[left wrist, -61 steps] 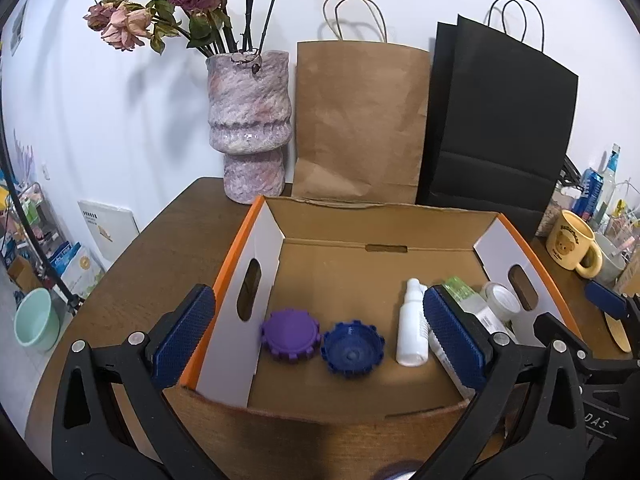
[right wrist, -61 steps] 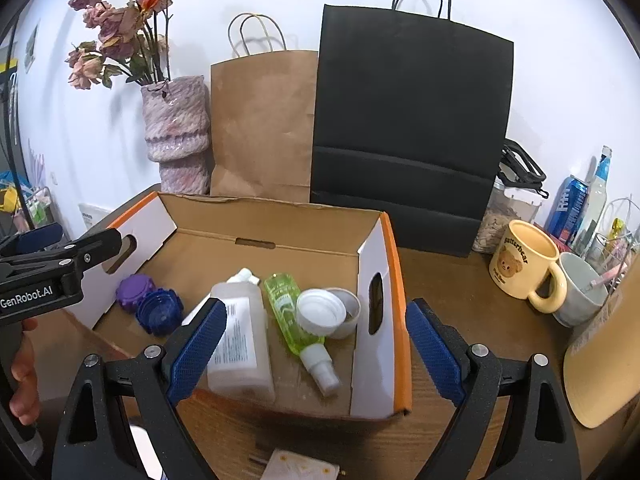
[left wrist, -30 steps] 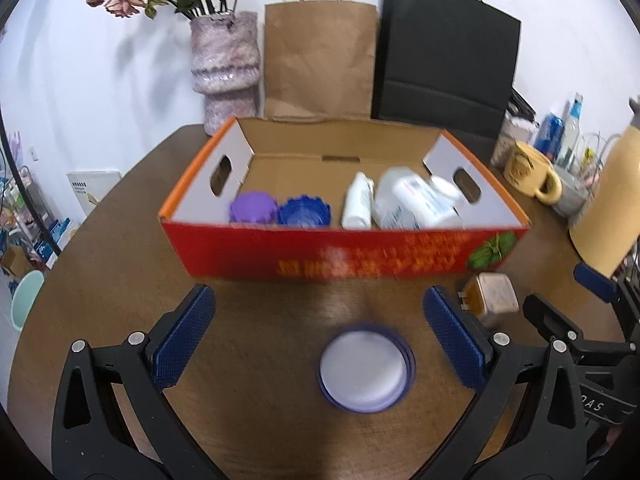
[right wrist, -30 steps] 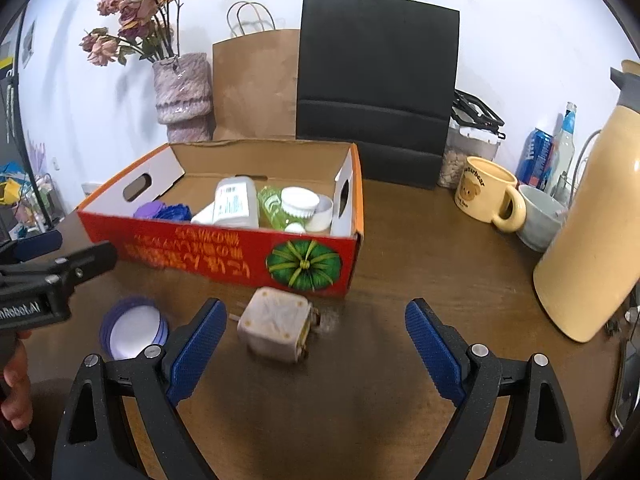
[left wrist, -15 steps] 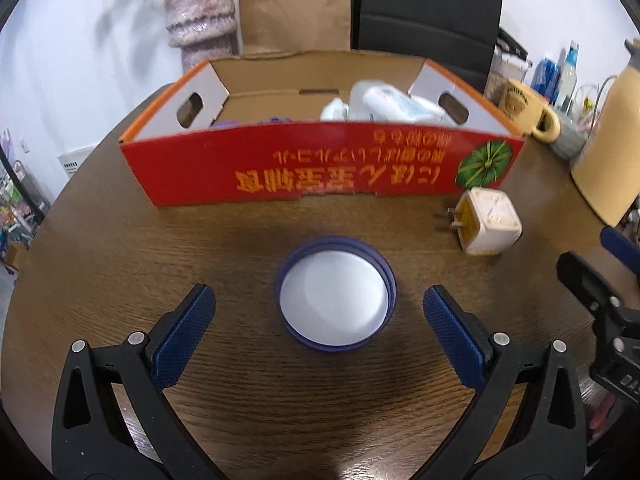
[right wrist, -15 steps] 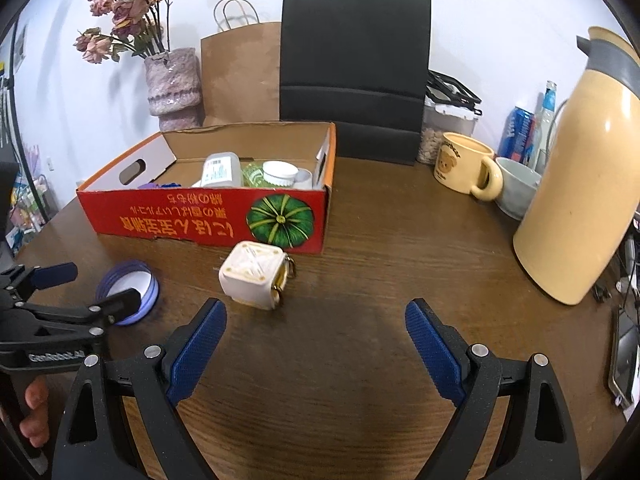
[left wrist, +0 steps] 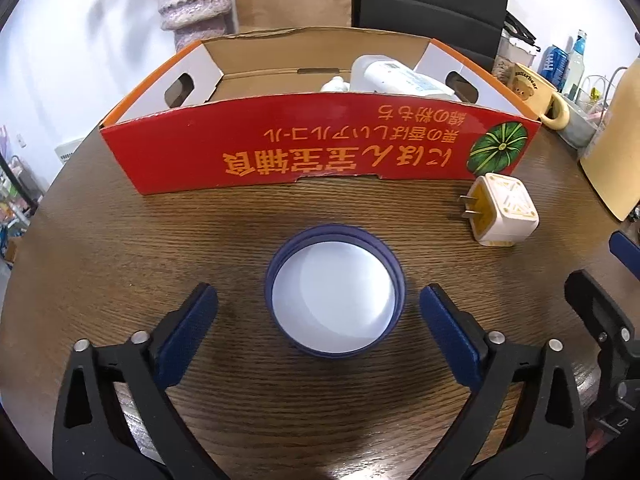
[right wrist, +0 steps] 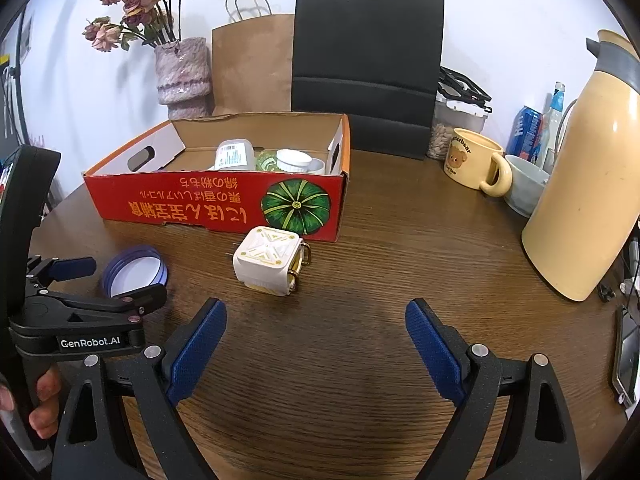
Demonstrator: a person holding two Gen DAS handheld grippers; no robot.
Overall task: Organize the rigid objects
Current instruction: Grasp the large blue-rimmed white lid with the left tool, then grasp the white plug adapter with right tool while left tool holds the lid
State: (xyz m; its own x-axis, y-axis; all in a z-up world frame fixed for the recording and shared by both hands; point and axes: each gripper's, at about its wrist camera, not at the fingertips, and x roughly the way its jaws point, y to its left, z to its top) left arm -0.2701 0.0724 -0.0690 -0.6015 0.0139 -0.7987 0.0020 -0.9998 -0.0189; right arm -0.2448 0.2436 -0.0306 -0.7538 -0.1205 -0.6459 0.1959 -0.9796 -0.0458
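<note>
The left tool points down at a blue jar lid lying upturned, white inside showing, on the wooden worktop; its jaws are closing with the lid between them, pads not yet touching the rim. The right tool hangs released over bare wood, nothing between its jaws. Just ahead of it a white and yellow plug adapter lies on the worktop, close to the front wall of the red cardboard box, which holds bottles and caps. The lid lies near that wall, left of the adapter
</note>
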